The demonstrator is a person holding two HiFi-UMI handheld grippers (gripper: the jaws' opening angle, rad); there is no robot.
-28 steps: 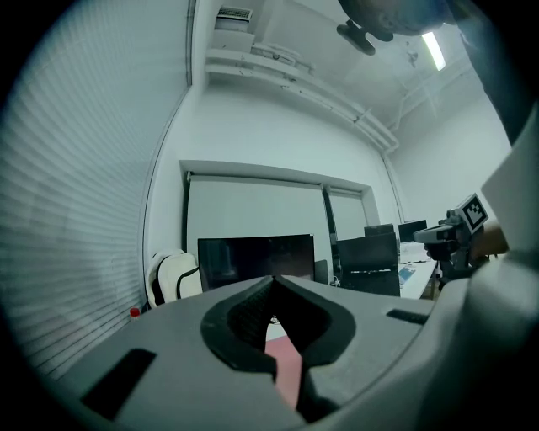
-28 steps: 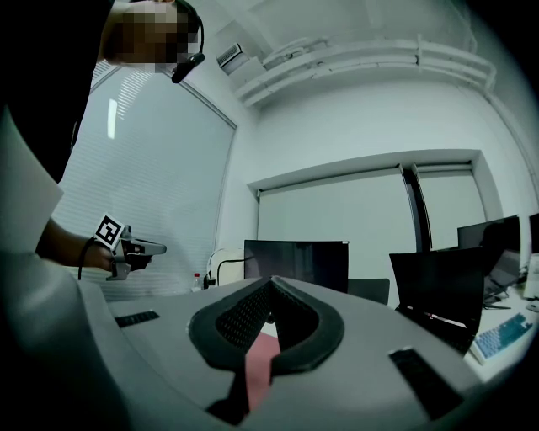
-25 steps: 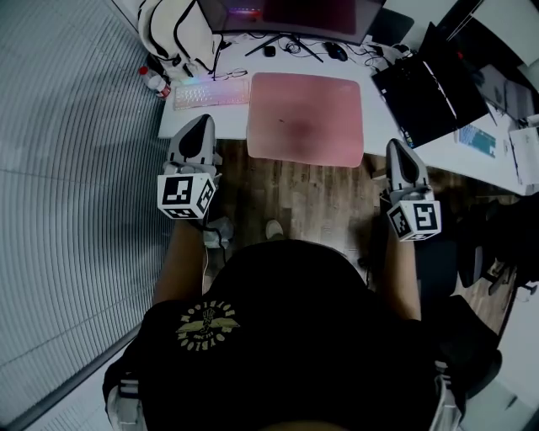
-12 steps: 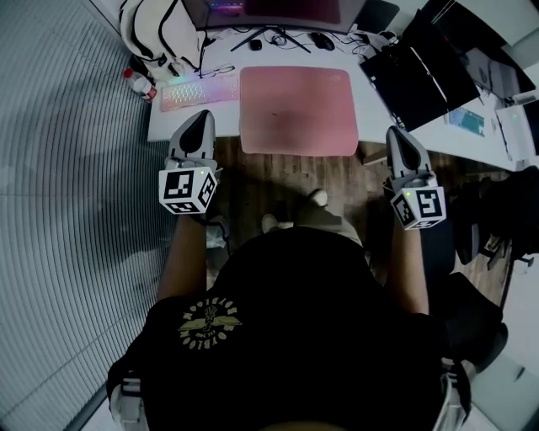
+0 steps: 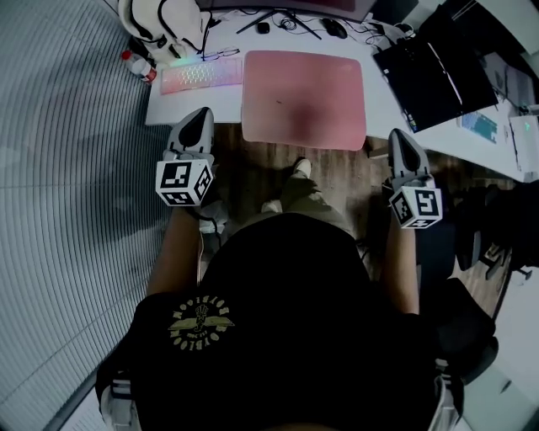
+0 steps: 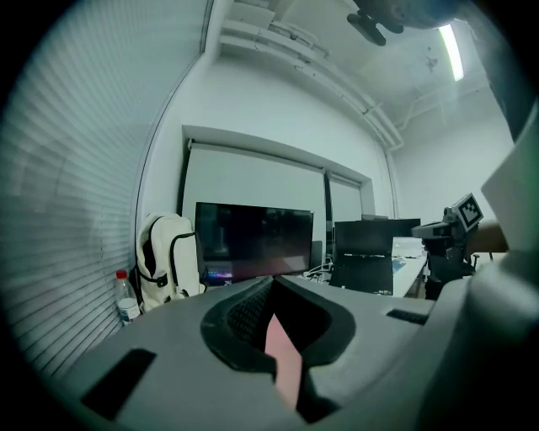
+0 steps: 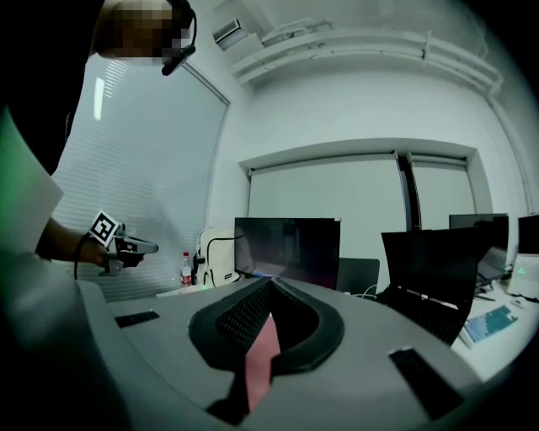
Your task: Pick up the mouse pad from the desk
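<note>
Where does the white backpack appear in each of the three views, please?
Head view: backpack at the top left, beyond the keyboard.
Left gripper view: backpack left of centre, beside the monitor.
Right gripper view: backpack left of centre, at the monitor's left edge.
Shared landmark: the red-capped water bottle next to it.

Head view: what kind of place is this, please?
Probably an office: a white desk carries a monitor, a backlit keyboard and a pink mouse pad.
</note>
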